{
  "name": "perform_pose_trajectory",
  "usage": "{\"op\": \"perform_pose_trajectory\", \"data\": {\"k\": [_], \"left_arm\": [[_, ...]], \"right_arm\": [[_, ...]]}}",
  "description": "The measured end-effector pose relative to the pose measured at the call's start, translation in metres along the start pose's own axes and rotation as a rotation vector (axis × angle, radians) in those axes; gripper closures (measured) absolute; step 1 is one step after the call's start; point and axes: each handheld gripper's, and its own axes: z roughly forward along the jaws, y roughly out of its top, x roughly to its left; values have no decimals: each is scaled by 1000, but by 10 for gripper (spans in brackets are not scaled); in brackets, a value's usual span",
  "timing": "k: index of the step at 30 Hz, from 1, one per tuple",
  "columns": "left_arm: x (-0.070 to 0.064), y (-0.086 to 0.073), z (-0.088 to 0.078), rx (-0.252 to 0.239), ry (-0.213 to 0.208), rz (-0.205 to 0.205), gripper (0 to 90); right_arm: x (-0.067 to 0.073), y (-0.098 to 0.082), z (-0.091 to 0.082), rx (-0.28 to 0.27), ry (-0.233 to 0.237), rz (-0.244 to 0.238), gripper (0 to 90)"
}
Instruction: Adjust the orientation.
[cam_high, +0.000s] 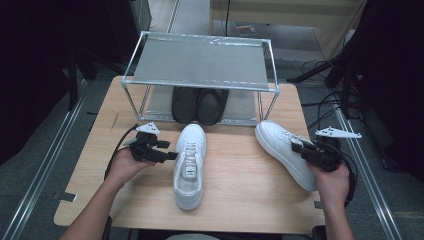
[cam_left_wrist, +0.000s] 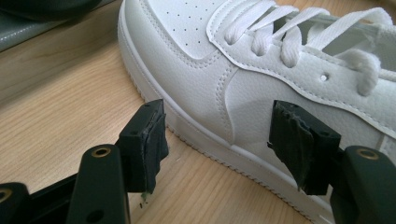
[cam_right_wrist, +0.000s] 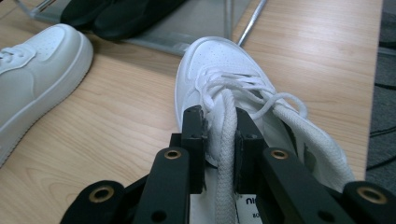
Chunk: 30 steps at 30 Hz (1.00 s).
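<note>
**Right sneaker grabbed by the tongue, left one waiting**

So the right gripper (cam_right_wrist: 219, 135) has its jaws pinched nearly together on the tongue and laces of the right sneaker (cam_high: 286, 152), which sits toward the right edge of the table (cam_high: 240, 200), toe pointing at the rack (cam_high: 200, 62). Looks like the step in hand is moving that shoe by the tongue, probably toward the rack where the black shoes (cam_high: 200, 105) already sit on the bottom shelf.

The left gripper (cam_left_wrist: 219, 144) is wide open, holding nothing, jaws just beside the side of the left sneaker (cam_high: 190, 165) in the middle of the table. I can't tell whether a pad is brushing the sole or not.

Next move, my guess: lift the right sneaker and swing it in. A tongue grip is floppy, so the heel will likely sag and swing.

Room-wise: the top shelf is bare, easy landing. The bottom shelf is tighter, with the black pair in the middle and the rack's thin legs at the corners, one right by the right sneaker's toe. The table edge is close on the right too.
</note>
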Motion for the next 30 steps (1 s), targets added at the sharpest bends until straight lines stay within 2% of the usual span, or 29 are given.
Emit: {"op": "perform_pose_trajectory", "data": {"k": [8,14,24,30], "left_arm": [[-1,-3,-3,8,7,-1,367],[-2,-9,-7,0,19,-12,365],[-3,-22,-18,-12,38,-36,365],[-4,-26,-21,-11,46,-40,365]], "right_arm": [[20,5,11,-2,84,-40,796],[34,10,23,13,113,-83,796],[54,20,45,30,188,-131,796],[63,23,56,36,226,-139,796]]}}
